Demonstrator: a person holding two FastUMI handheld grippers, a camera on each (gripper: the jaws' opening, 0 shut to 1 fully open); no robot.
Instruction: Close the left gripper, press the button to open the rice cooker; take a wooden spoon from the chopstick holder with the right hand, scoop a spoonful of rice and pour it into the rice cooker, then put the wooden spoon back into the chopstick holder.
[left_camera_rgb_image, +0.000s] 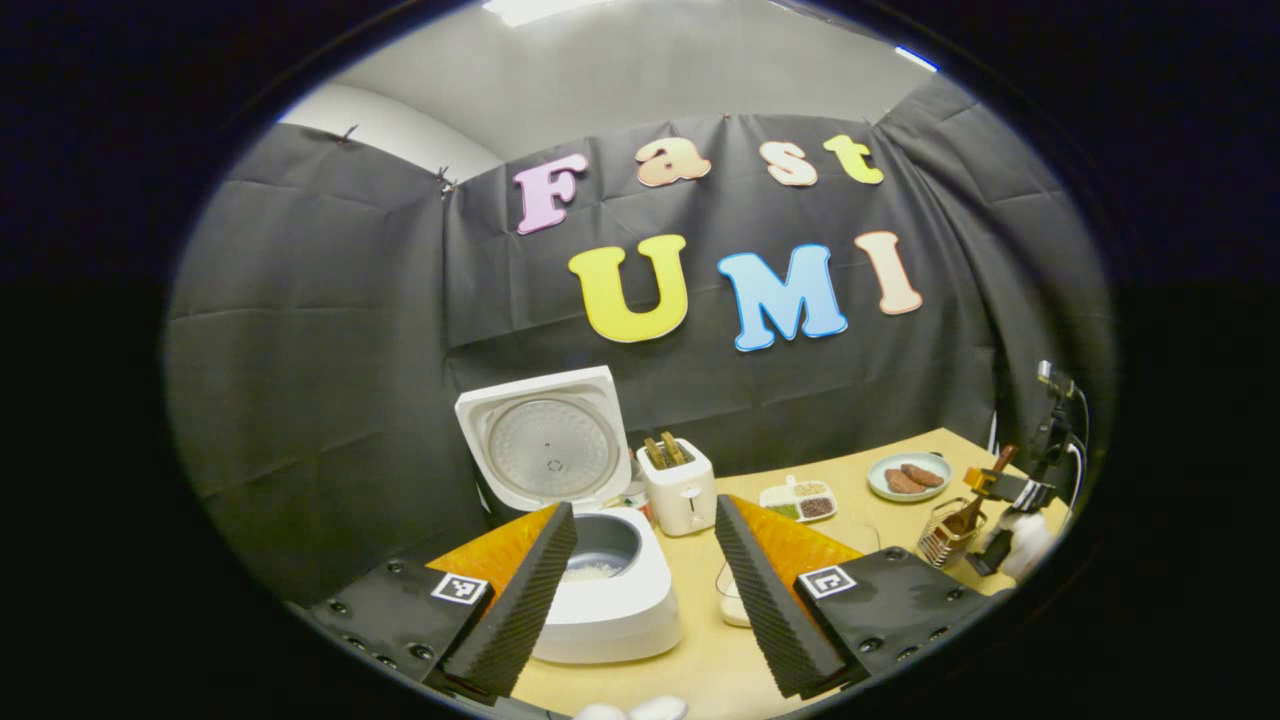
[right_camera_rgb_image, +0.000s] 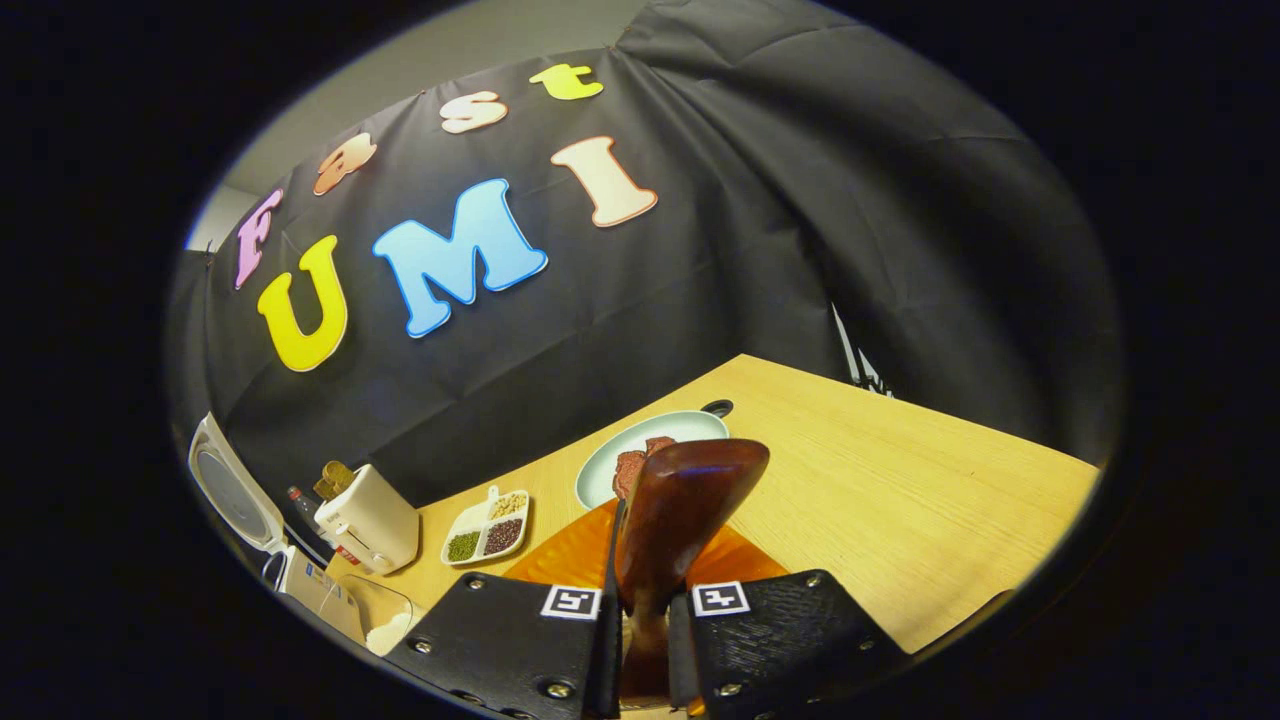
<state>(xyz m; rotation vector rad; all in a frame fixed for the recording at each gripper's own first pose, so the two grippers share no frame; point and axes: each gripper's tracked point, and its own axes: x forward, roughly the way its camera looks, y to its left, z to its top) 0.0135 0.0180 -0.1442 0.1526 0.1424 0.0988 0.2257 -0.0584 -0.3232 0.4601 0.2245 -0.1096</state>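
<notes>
Two claws are seen above the desk (right_camera_rgb_image: 900, 480): the rice cooker (left_camera_rgb_image: 600, 600) is shown lid-up beyond the released left claw (left_camera_rgb_image: 640, 590), while the wooden spoon (right_camera_rgb_image: 680, 500) is clenched by the right claw (right_camera_rgb_image: 640, 640).

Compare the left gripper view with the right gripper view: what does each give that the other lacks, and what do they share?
Left gripper view: the open left gripper, rice lying in the open rice cooker, and the chopstick holder.
Right gripper view: a close look at the right gripper shut on the wooden spoon, and a dark hole in the table.
Shared: the toaster, the divided dish, the plate of brown food, and the cooker's raised lid.
</notes>
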